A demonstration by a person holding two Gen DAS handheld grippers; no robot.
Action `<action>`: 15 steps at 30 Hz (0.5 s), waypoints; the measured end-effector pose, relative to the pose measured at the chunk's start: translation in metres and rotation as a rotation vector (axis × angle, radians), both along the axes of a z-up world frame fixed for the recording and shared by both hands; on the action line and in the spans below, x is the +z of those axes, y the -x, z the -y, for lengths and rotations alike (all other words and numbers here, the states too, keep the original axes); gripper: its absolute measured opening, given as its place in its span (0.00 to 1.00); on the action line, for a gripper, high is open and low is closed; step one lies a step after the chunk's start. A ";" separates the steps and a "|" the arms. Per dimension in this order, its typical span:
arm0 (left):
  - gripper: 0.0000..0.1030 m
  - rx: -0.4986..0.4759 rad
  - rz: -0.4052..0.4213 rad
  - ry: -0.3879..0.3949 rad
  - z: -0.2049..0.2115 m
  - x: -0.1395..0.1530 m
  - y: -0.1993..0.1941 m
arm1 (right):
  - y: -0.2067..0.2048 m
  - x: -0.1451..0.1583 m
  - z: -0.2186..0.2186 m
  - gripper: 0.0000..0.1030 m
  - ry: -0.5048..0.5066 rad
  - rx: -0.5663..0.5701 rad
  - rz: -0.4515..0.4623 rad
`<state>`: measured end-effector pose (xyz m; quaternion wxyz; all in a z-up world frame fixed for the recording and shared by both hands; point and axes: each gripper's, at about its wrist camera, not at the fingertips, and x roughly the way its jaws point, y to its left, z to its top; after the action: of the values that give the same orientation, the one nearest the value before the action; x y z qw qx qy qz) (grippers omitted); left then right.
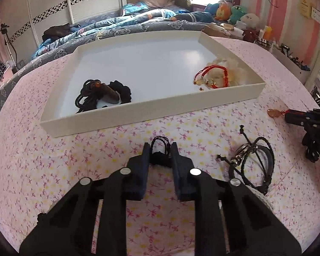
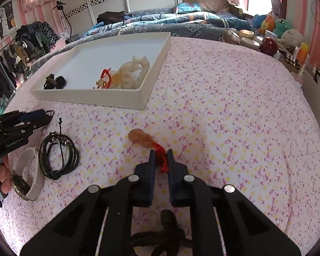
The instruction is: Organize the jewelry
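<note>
On the pink flowered cloth, my left gripper [image 1: 160,148] is shut on a small black knotted cord piece [image 1: 159,156], whose loop sticks out past the fingertips. My right gripper [image 2: 161,154] is shut on the red cord [image 2: 160,149] of an orange pendant [image 2: 140,137] lying just ahead of it. The white tray [image 1: 138,117] holds black cords with a dark scrunchie [image 1: 102,95] on its left. On the tray's right lie a red bracelet [image 1: 211,75] and a cream fluffy piece [image 1: 234,72]. A bundle of black braided bracelets [image 1: 252,162] lies right of my left gripper.
A white-strapped watch [image 2: 27,177] lies near a person's hand [image 2: 0,177] at the left edge. A dark brown stringy item [image 2: 166,224] sits under my right gripper. A bed with blue quilts [image 1: 138,21] is behind the table; bottles and toys [image 2: 288,36] crowd the far right.
</note>
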<state>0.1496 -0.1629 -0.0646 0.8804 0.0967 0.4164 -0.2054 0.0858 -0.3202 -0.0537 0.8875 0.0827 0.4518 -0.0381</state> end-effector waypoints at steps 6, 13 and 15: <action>0.11 -0.015 0.005 0.047 -0.005 0.004 0.003 | 0.003 0.011 0.004 0.09 -0.014 -0.022 0.055; 0.11 -0.002 0.071 0.076 -0.024 0.037 0.006 | 0.008 0.033 0.010 0.09 -0.025 -0.047 0.132; 0.11 0.013 0.091 0.084 -0.034 0.048 0.003 | 0.011 0.044 0.008 0.09 -0.017 -0.047 0.158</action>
<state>0.1467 -0.1286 -0.0161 0.9029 0.0661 0.3676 -0.2127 0.0752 -0.3281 -0.0093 0.9185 0.1034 0.3786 -0.0485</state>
